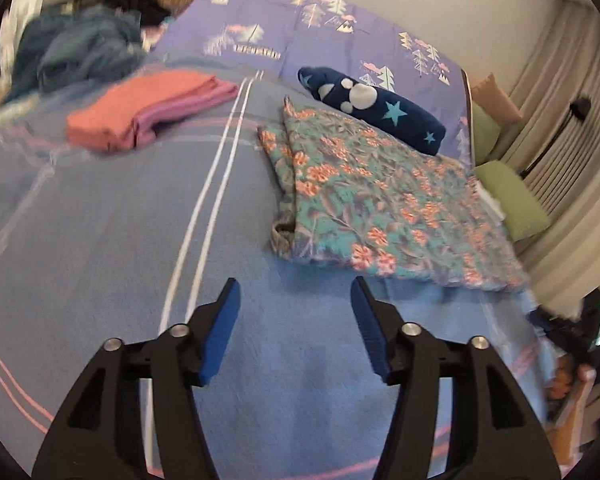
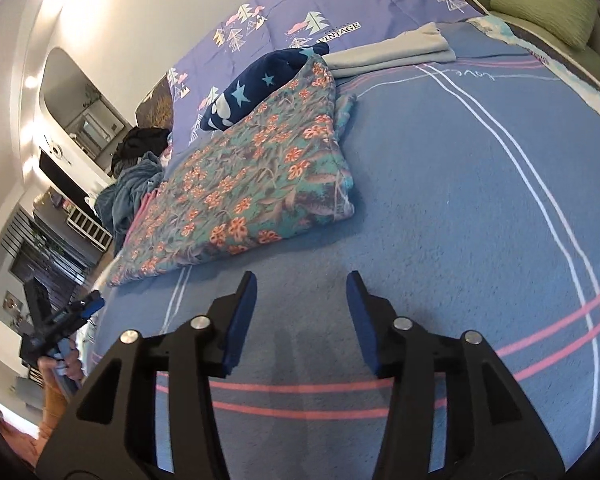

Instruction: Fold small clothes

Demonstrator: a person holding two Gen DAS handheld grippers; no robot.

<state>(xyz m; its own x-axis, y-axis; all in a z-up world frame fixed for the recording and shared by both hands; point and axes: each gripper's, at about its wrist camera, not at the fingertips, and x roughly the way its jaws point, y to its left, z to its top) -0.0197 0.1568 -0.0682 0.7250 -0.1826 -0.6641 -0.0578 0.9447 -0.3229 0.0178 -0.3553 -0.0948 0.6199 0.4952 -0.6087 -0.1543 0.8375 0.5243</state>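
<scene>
A floral garment (image 1: 380,200) (image 2: 252,184) lies folded flat on the blue blanket (image 1: 100,240) (image 2: 460,200). My left gripper (image 1: 296,288) hovers open just short of its near edge, nothing between the blue pads. My right gripper (image 2: 302,280) also stands open and empty over bare blanket, slightly short of the garment's near corner. In the right wrist view the left gripper (image 2: 92,306) shows at the far left edge, held by a hand. A folded pink and mauve stack (image 1: 140,108) sits at the back left.
A navy star-patterned bundle (image 1: 372,108) (image 2: 256,84) lies behind the floral garment. Folded grey cloth (image 2: 396,50) rests farther back. A heap of blue-grey clothes (image 1: 76,48) (image 2: 128,192) and a black garment (image 1: 140,0) are piled near the purple sheet (image 1: 300,32). Green cushions (image 1: 512,200) (image 2: 540,4) line the bed's edge.
</scene>
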